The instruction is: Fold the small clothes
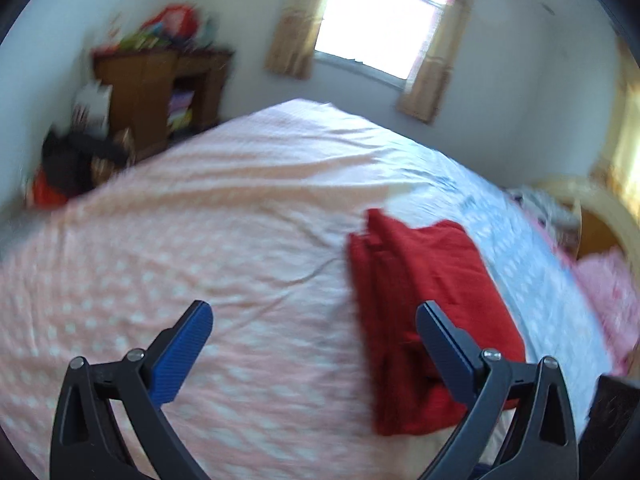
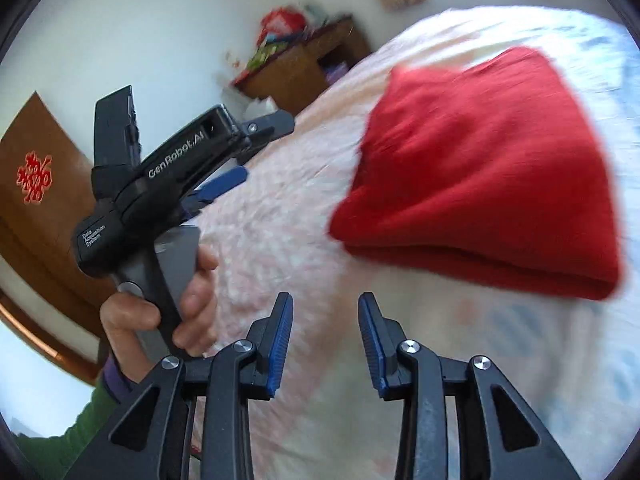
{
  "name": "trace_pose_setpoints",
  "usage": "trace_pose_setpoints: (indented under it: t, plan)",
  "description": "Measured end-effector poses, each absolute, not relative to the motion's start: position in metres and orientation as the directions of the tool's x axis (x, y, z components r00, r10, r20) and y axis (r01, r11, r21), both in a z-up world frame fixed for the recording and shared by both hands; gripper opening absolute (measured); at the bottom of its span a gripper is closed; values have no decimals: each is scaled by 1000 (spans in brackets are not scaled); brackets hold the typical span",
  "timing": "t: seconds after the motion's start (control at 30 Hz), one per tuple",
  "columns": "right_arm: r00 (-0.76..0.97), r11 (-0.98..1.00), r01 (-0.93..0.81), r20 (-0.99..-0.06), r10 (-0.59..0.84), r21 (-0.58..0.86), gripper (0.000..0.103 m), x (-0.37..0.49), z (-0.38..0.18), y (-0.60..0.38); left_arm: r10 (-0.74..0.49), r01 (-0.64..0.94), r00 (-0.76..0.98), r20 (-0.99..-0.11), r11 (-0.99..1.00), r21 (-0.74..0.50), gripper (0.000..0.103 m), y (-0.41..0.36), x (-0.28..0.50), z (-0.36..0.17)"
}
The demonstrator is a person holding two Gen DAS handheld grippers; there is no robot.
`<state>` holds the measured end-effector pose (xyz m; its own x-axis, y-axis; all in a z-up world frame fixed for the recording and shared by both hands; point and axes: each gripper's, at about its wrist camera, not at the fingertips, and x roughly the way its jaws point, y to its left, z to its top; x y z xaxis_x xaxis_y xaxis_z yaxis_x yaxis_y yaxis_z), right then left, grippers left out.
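The red garment (image 2: pixel 480 172) lies folded on the pink bedsheet (image 1: pixel 200 220), thick, soft and probably light. Both the left gripper (image 1: pixel 314 320) and the right gripper (image 2: pixel 325 316) have their fingers spread and hold nothing. I think the thick folded edge near the right gripper is the best place to pinch.

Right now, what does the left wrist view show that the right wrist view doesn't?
Only the left wrist view shows the window with curtains, the wicker basket and pink bedding past the bed's far side, and the left gripper from behind, jaws wide open.

Only the right wrist view shows the person's left hand, the wooden door with a red ornament, and the right gripper, jaws open and empty.

Both show the folded red garment on the dotted bedspread and the cluttered wooden desk.
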<state>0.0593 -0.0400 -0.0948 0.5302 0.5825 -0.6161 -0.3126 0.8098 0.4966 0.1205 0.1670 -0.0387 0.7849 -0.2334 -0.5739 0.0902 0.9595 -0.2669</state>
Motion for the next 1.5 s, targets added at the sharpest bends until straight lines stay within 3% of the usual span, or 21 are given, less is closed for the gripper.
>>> trace_pose_setpoints:
  t: [0.17, 0.23, 0.3, 0.37, 0.47, 0.6, 0.7, 0.9, 1.07, 1.2, 1.3, 1.37, 1.5]
  plan:
    - [719, 911, -134, -595, 361, 390, 36, 52, -68, -99, -261, 211, 749, -609, 965, -155, 103, 98, 132, -27]
    - [755, 941, -48, -604, 253, 334, 36, 60, -59, -114, -230, 208, 716, -659, 972, -113, 103, 76, 152, -37]
    - [768, 957, -11, -611, 193, 288, 36, 72, -54, -120, -156, 158, 693, -704, 985, -63, 96, 66, 168, -51]
    - [770, 968, -22, -614, 175, 248, 36, 83, -57, -119, -102, 89, 642, -760, 994, -59, 91, 71, 181, -72]
    - [735, 976, -58, -653, 183, 209, 36, 96, -81, -112, -129, 44, 626, -769, 990, -131, 103, 87, 182, -85]
    - [688, 980, -59, -704, 178, 191, 39, 98, -113, -115, -153, 34, 611, -777, 985, -168, 103, 98, 185, -91]
    - [677, 958, -57, -695, 244, 281, 44, 98, -124, -128, -209, 52, 597, -774, 973, -223, 103, 105, 187, -96]
    - [693, 964, -58, -685, 226, 260, 47, 97, -124, -122, -176, 44, 621, -764, 981, -190, 103, 92, 183, -94]
    - [704, 949, -45, -664, 251, 312, 50, 73, -112, -137, -207, 22, 600, -773, 970, -243, 103, 102, 178, -91]
    - [745, 964, -14, -640, 187, 265, 50, 49, -95, -152, -191, 27, 609, -770, 975, -221, 103, 100, 167, -84]
    - [759, 968, 5, -631, 160, 251, 50, 44, -85, -165, -211, 44, 614, -761, 971, -234, 98, 99, 162, -73]
    - [764, 971, 17, -629, 140, 237, 50, 42, -81, -171, -214, 59, 622, -753, 972, -227, 89, 94, 163, -65]
    - [764, 975, 31, -634, 119, 220, 50, 39, -83, -175, -174, 72, 637, -751, 983, -168, 89, 83, 173, -58]
